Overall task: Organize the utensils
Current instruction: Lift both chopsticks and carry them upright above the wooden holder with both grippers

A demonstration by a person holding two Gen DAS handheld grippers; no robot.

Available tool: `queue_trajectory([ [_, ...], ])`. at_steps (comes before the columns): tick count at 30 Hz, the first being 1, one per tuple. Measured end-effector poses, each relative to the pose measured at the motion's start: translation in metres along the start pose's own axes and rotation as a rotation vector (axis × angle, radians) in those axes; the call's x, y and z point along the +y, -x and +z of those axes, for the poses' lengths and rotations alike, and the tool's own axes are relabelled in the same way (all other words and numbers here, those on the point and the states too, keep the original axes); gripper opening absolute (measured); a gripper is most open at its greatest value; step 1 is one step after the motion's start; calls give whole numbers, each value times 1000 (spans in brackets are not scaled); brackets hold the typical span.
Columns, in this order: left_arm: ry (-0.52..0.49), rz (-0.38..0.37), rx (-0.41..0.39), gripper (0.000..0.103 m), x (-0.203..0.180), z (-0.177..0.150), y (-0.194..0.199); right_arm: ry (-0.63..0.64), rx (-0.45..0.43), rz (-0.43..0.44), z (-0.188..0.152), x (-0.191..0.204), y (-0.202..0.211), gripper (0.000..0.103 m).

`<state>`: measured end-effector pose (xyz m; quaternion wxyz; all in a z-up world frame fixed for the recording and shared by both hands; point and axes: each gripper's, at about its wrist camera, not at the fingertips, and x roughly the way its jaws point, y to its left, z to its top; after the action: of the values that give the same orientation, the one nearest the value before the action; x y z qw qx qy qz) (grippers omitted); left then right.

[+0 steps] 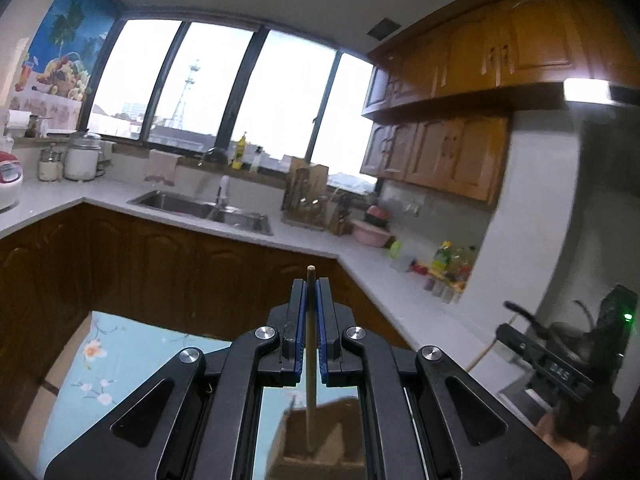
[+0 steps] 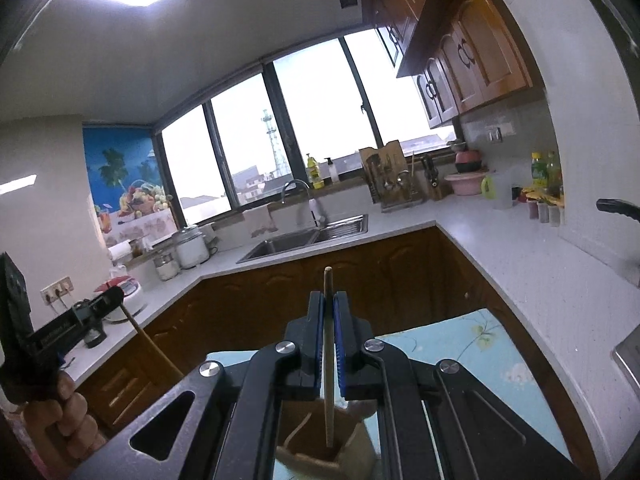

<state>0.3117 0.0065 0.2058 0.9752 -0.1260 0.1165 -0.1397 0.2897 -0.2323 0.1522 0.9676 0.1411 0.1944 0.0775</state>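
In the left wrist view my left gripper (image 1: 310, 286) is shut on a pale wooden chopstick (image 1: 309, 360). The stick pokes out past the blue pads and runs down toward a brown holder (image 1: 336, 432) below the jaws. My right gripper (image 2: 328, 298) is likewise shut on a second chopstick (image 2: 328, 340), whose lower end hangs in or just over the brown holder (image 2: 304, 444); I cannot tell which. Each view shows the other gripper from the side: the right gripper (image 1: 505, 331) with its stick (image 1: 482, 354), and the left gripper (image 2: 114, 296) with its stick (image 2: 152, 344).
A light blue flowered cloth (image 1: 92, 364) (image 2: 480, 344) covers the table under the holder. A white L-shaped counter (image 2: 480, 240) carries a steel sink (image 2: 304, 238), a wooden utensil rack (image 2: 390, 178), jars, bottles and pink bowls. A hand (image 2: 60, 408) grips the left tool.
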Motion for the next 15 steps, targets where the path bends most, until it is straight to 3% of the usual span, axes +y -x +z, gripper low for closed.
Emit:
queue_trajectory([
  [15, 36, 33, 129, 4, 20, -88, -58, -54, 125, -19, -71, -26, -53, 5],
])
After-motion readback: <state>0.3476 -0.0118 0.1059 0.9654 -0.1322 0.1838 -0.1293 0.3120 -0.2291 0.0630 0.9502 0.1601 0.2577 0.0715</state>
